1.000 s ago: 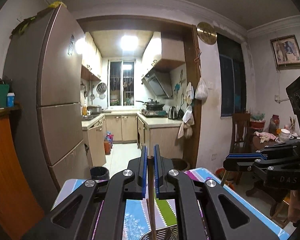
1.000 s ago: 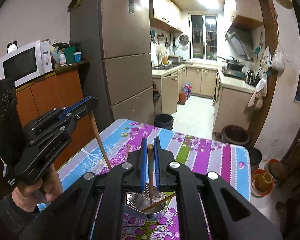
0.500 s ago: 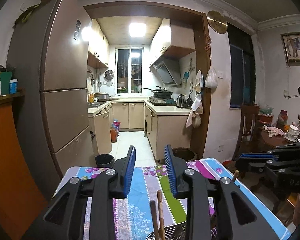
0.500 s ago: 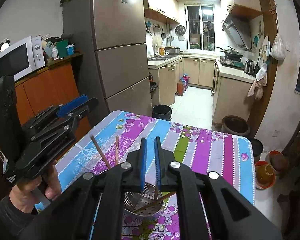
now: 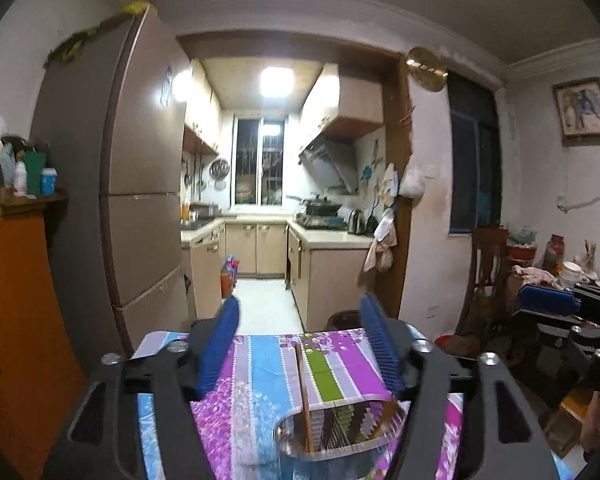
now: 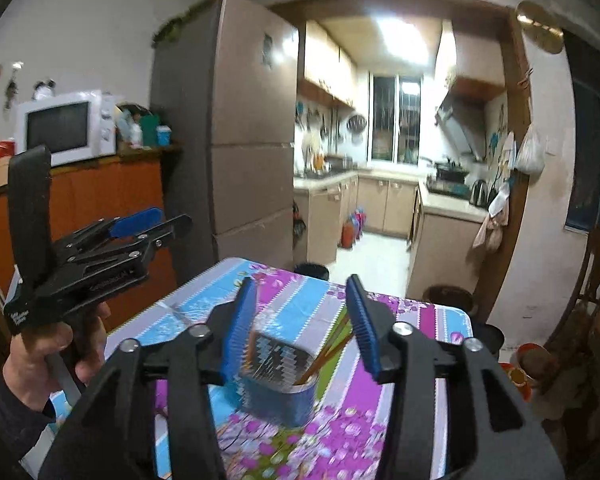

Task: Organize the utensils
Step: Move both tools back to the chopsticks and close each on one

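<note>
Two grippers stand over the table, and both are letting go. The left gripper [image 5: 300,344] has its jaws opening, with nothing pressed between the blue pads; one wooden chopstick [image 5: 303,392] rises upright between them, its lower end down in the metal utensil holder [image 5: 340,424] at the near edge of the left wrist view. The right gripper [image 6: 300,320] is opening too, and its pads grip nothing. Beyond it the same holder [image 6: 276,376] sits on the striped floral tablecloth [image 6: 300,308], with several chopsticks [image 6: 328,348] leaning out over its right rim. The left gripper also shows at the left of the right wrist view [image 6: 140,228], carried in a person's hand [image 6: 44,356].

Most of the risk lies in the loose sticks. They lean steeply, so a finger that brushes one while pulling away could lever it out onto the cloth, or tip the light holder toward the right. The upright chopstick stands close to the left gripper's pads; a sideways drift would likely knock it. Both views are blurred, so how deep the sticks sit cannot be told.
</note>
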`<state>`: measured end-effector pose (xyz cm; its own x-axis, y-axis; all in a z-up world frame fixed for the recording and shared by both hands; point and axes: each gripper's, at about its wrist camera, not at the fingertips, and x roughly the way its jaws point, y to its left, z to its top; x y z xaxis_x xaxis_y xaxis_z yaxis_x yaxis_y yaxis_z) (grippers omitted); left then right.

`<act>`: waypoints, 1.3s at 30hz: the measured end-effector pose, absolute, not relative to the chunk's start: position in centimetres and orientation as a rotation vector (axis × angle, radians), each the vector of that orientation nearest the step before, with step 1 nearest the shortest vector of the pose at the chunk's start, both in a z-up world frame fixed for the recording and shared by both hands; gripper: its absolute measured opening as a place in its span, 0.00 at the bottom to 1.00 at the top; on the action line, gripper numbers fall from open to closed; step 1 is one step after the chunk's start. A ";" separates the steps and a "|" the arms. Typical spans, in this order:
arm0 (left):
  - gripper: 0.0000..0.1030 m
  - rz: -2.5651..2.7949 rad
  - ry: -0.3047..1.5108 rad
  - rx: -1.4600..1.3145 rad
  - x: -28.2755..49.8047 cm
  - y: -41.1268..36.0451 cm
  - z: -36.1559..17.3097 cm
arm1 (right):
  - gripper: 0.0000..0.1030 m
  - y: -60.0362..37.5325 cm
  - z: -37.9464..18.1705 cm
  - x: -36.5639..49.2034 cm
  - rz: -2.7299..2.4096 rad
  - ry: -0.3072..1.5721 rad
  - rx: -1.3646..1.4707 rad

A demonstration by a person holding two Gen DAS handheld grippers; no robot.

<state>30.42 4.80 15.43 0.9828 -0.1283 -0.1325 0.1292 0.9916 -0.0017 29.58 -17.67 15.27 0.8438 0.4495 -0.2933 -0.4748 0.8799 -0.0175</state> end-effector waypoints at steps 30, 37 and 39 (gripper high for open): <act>0.74 -0.172 0.416 0.019 11.0 8.4 -3.7 | 0.70 -16.6 -2.7 9.5 0.413 0.308 -0.033; 0.74 -0.170 0.485 -0.016 10.4 9.4 -7.9 | 0.32 -13.6 -9.1 9.2 0.462 0.467 -0.059; 0.73 -0.185 0.492 -0.012 10.2 9.2 -8.7 | 0.30 -13.1 -10.2 9.3 0.469 0.490 -0.046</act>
